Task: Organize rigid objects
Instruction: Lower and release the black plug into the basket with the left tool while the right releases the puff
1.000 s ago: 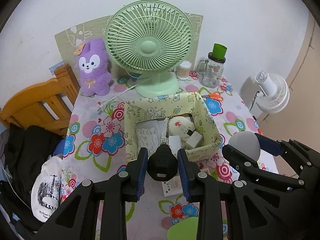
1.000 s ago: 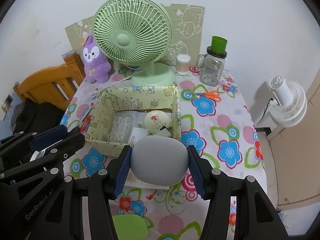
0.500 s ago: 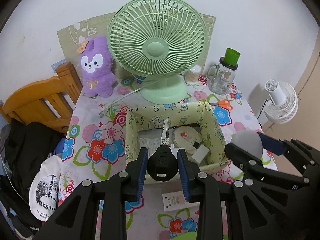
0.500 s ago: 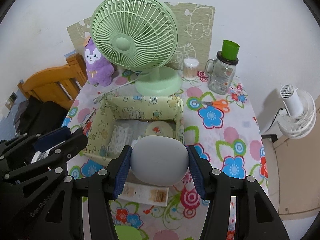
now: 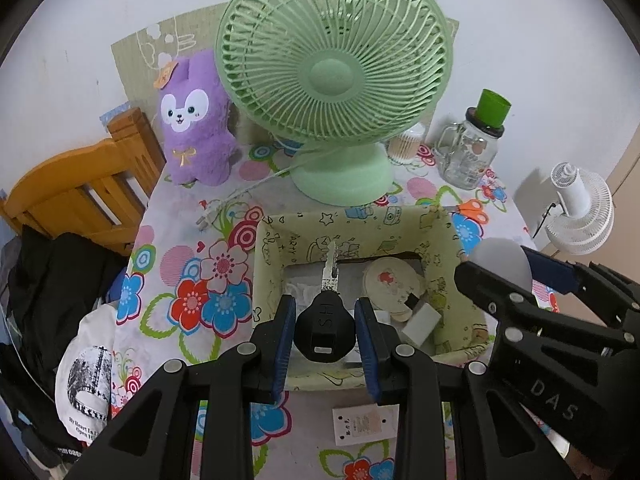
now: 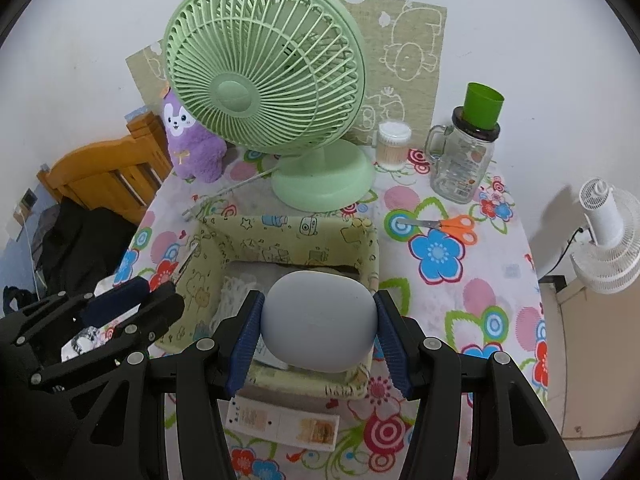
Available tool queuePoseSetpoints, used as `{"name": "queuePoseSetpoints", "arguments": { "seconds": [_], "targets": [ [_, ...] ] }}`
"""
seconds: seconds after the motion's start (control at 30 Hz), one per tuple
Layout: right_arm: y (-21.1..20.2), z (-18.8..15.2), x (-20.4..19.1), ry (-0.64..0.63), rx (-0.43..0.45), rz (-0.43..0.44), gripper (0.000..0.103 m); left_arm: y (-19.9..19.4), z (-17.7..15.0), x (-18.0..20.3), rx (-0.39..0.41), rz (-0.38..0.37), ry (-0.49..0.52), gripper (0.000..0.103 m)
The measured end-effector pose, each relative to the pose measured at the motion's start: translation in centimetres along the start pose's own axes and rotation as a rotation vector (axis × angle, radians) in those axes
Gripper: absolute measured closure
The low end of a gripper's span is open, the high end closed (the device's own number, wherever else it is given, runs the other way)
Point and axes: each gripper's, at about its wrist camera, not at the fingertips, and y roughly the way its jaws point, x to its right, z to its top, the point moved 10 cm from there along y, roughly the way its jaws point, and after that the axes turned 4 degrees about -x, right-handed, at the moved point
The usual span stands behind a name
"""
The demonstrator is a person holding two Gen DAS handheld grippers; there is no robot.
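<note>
— Two grippers show, both loaded. Which one has the key?

— The left gripper (image 5: 325,332), at the bottom centre of its own view. Its blue pads (image 5: 285,332) are clamped on the black head of a key (image 5: 325,330), and the silver blade points up the frame over the fabric bin (image 5: 360,220).

— And the other one?

— The right gripper (image 6: 318,326) is closed on a pale grey rounded case (image 6: 319,322), bottom centre of the right wrist view. That case hangs over the near half of the bin (image 6: 288,228) and hides most of its inside.

— What lies in the bin?

— From the left wrist view: a round cream disc with a red mark (image 5: 390,282), a small white block (image 5: 422,322) just below it, and something white and netted at the left, partly hidden by the key.

— Where does the bin sit?

— On the flowered tablecloth (image 5: 188,264), mid-frame, just below the base of the green desk fan (image 5: 334,80).

— Anything else on the table?

— A purple plush rabbit (image 5: 196,120) at the upper left beside the fan, a glass jar mug with a green cup on top (image 5: 472,148) at the upper right, a tub of cotton swabs (image 6: 394,144) between fan and jar, and orange-handled scissors (image 6: 444,226) to the right of the bin. A printed white card (image 6: 282,426) lies flat below the bin, near the bottom edge.

— Off the table?

— A wooden chair (image 5: 80,188) at the left, a white fan (image 5: 580,212) at the right.
</note>
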Motion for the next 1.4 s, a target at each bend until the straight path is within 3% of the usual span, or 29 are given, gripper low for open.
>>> {"name": "queuePoseSetpoints", "arguments": {
  "seconds": [1.03, 1.2, 1.3, 1.4],
  "targets": [
    [9.4, 2.2, -3.0, -0.063, -0.105, 0.08, 0.044, 6.7, -0.7, -0.4, -0.141, -0.008, -0.026, 0.073],
    [10.1, 2.3, -3.3, -0.06, -0.104, 0.095, 0.041, 6.9, -0.7, -1.0, -0.151, 0.025, -0.031, 0.063],
    [9.8, 2.5, -3.7, -0.057, -0.086, 0.113, 0.021, 6.7, -0.8, -1.3, -0.148, 0.026, -0.039, 0.056],
    [9.1, 2.5, -3.9, -0.072, -0.075, 0.113, 0.019, 6.3, -0.9, -1.4, -0.144, 0.025, -0.043, 0.043]
  ]
}}
